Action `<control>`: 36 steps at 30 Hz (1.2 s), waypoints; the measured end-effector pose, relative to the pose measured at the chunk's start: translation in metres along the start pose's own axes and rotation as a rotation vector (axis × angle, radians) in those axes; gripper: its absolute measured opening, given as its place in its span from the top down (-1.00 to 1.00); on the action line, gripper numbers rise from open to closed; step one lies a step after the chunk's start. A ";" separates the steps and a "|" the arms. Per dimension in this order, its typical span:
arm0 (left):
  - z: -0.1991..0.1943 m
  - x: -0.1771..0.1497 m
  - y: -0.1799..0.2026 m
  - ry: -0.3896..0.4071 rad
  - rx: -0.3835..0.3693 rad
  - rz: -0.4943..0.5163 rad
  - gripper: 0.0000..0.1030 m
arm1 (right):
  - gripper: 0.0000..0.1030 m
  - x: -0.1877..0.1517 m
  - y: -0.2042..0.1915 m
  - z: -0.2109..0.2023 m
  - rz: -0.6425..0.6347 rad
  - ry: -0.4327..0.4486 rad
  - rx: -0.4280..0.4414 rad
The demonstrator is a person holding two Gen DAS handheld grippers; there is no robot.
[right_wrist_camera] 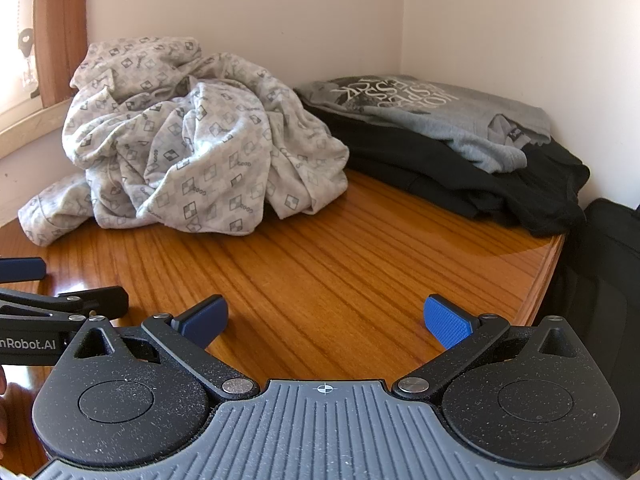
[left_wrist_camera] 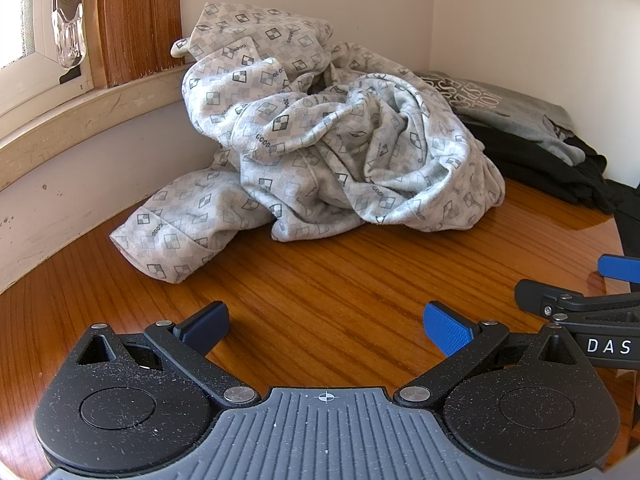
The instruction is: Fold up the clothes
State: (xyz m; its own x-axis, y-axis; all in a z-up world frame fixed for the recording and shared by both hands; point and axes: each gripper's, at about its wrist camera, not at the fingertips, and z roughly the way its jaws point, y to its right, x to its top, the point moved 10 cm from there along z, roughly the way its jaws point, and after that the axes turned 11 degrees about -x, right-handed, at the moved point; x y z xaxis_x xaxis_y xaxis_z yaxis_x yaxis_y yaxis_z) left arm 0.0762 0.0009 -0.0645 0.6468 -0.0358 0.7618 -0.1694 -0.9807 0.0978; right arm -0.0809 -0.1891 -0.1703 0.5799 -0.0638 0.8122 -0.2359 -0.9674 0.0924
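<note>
A crumpled white garment with a grey checked print (left_wrist_camera: pixel 320 140) (right_wrist_camera: pixel 192 148) lies heaped at the back of the wooden table (left_wrist_camera: pixel 340 280) (right_wrist_camera: pixel 340 264), one sleeve trailing toward the front left. My left gripper (left_wrist_camera: pixel 326 326) hovers open over bare wood in front of the heap, nothing between its blue pads. My right gripper (right_wrist_camera: pixel 326 322) is also open and holds nothing; it stands to the right of the left one, whose side shows at the left edge of the right wrist view.
A folded grey printed shirt (right_wrist_camera: pixel 432 116) lies on folded black clothes (right_wrist_camera: pixel 500 184) in the back right corner. White walls close the back and right. A window sill (left_wrist_camera: pixel 80 120) runs along the left. A black bag (right_wrist_camera: pixel 608 280) sits beyond the table's right edge.
</note>
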 end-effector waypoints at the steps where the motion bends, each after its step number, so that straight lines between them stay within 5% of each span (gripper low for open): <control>1: 0.000 0.000 0.000 0.000 0.000 0.000 -1.00 | -1.00 0.000 0.000 0.000 -0.001 -0.001 0.000; 29: 0.000 0.000 0.001 0.000 -0.011 0.006 -1.00 | -1.00 0.001 -0.002 0.001 -0.017 0.017 0.025; 36: -0.003 0.000 0.004 0.004 -0.074 0.033 -1.00 | -1.00 0.011 -0.006 0.008 -0.150 -0.048 0.165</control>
State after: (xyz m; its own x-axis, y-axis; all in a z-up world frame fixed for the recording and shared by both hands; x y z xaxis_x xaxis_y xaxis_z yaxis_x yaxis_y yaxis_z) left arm 0.0736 -0.0025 -0.0620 0.6368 -0.0673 0.7681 -0.2454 -0.9621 0.1192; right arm -0.0673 -0.1861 -0.1666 0.6363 0.0759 0.7677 -0.0157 -0.9937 0.1113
